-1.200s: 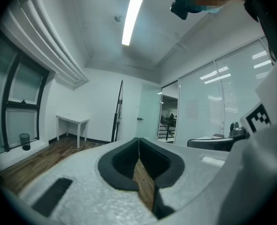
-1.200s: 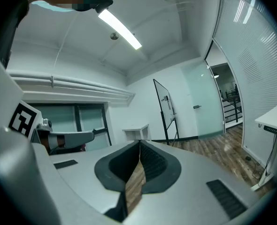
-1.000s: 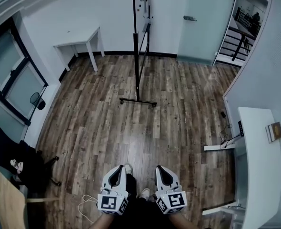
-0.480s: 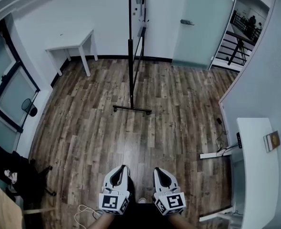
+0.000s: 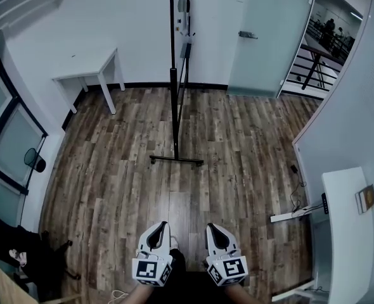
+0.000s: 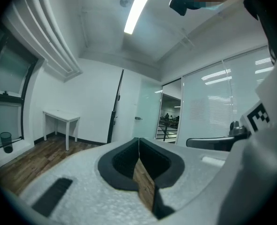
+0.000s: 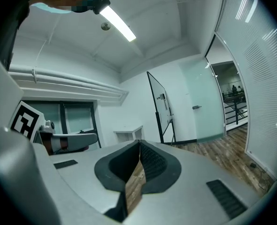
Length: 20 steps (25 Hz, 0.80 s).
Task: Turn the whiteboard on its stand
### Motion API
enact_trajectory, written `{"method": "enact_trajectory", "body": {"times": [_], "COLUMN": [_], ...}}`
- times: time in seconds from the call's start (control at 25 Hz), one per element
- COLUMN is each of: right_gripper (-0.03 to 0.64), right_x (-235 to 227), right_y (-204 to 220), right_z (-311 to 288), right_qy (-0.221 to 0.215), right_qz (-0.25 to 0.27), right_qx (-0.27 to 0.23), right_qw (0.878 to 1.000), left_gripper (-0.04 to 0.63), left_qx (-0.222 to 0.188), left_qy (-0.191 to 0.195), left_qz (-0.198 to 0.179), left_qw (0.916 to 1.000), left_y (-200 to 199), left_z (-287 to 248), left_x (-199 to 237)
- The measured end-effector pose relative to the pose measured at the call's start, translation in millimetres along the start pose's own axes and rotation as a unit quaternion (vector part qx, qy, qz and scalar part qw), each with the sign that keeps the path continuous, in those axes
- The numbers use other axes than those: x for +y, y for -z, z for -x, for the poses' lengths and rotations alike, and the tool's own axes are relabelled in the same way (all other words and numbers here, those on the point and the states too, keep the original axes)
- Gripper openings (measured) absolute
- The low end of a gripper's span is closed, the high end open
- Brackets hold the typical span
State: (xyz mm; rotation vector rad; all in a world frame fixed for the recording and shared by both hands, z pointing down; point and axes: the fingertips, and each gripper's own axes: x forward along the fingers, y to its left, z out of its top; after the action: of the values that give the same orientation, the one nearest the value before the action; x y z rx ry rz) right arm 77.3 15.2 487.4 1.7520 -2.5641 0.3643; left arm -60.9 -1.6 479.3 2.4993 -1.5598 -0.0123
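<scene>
I read a wood-plank floor [image 5: 111, 170] across the room. The whiteboard stand [image 5: 174, 106] rests on it mid-room by a dark crossbar foot. A small white side table [image 5: 89, 73] stands by the far wall, and a white desk [image 5: 348, 233] at the right edge

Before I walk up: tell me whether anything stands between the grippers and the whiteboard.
Nothing visible does: only wood floor lies between the left gripper, the right gripper and the whiteboard.
</scene>
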Motion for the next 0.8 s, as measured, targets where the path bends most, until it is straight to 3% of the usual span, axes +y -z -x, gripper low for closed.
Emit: {"method": "enact_trajectory", "body": {"times": [0.48,0.8], "right_gripper": [0.014,0.014], "right_x": [-7.2,-16.8], "right_y": [-29.7,-36.5], "right_z": [-129.6,-176.6], "right_qy": [0.042,0.053], "right_qz": [0.000,0.004], "right_qx": [-0.011,-0.011], "right_qw": [0.999,0.999], "left_gripper": [0.018,0.018], "left_qx": [0.004,0.013], "left_qy": [0.025,0.028], "left_qz": [-0.004,0.004], "left_qw": [0.9997,0.9995], "left_y": [-22.7,-18.8], "left_z": [-96.9,-132.5], "left_x": [101.1,134.8]}}
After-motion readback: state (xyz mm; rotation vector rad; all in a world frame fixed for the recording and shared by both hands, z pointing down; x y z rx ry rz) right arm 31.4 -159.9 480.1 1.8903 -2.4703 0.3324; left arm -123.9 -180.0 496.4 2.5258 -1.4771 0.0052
